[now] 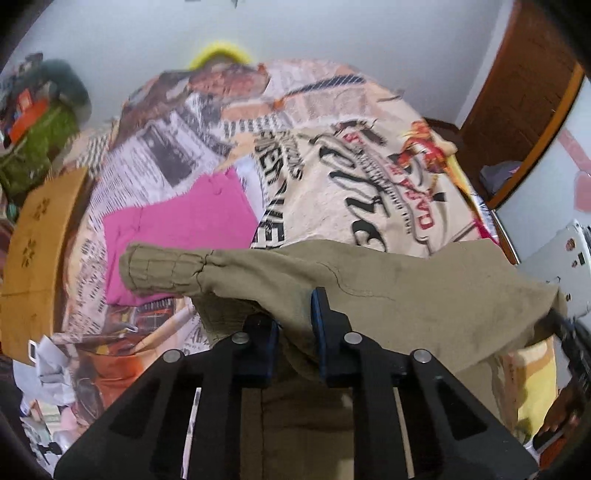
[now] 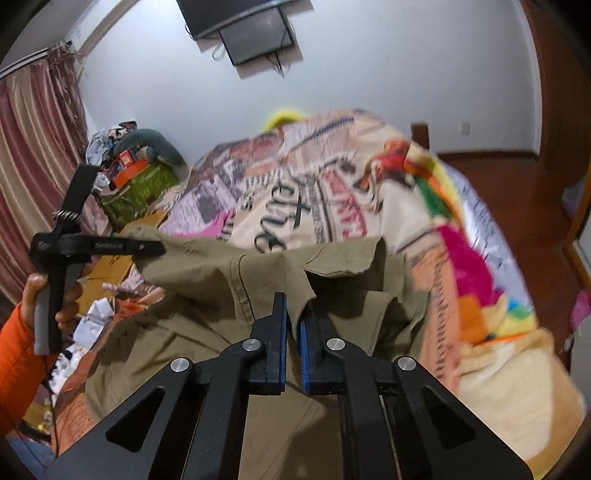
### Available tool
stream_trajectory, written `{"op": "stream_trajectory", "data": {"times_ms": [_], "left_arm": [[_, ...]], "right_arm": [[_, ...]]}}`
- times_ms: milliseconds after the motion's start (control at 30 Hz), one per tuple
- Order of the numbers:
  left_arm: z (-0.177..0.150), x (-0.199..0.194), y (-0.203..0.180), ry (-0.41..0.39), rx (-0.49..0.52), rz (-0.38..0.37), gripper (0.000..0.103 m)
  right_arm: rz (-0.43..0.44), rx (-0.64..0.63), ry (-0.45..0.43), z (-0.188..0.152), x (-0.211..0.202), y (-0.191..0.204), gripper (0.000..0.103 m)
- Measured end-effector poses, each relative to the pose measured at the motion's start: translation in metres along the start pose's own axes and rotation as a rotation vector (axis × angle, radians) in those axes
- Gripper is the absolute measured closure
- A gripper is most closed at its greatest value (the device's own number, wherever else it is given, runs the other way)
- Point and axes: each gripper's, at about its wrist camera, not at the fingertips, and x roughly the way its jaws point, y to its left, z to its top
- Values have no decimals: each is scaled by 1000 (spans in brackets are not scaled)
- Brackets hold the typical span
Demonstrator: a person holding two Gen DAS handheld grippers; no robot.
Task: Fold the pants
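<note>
The olive-khaki pants (image 1: 388, 288) hang lifted above the bed between both grippers. My left gripper (image 1: 295, 314) is shut on a fold of the fabric at the waist end, and the elastic waistband (image 1: 162, 267) sticks out to the left. My right gripper (image 2: 293, 317) is shut on another fold of the same pants (image 2: 221, 295) near a seam and pocket flap. The left gripper also shows in the right wrist view (image 2: 147, 247) at the left, held by a hand in an orange sleeve.
The bed carries a printed newspaper-pattern blanket (image 1: 369, 177) with a pink folded garment (image 1: 177, 229) on it. A cardboard box (image 1: 37, 254) and a clutter pile (image 2: 140, 166) stand at the left. Wooden door (image 1: 517, 92) at right; curtain (image 2: 33, 166) and wall monitor (image 2: 255, 33).
</note>
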Motion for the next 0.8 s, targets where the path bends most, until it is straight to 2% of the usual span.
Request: {"op": "stream_trajectory", "data": {"times_ms": [300, 567, 667, 800], "left_arm": [[-46, -57, -24, -46, 56, -29, 85], [-102, -60, -32, 51, 91, -43, 81], [-118, -66, -29, 65, 90, -50, 74], [-133, -79, -22, 62, 81, -65, 58]], "right_arm": [[-50, -99, -58, 0, -52, 11, 98], [-75, -87, 21, -35, -63, 7, 98], [-81, -74, 62, -52, -63, 5, 98], [-87, -41, 126, -72, -61, 1, 98]]}}
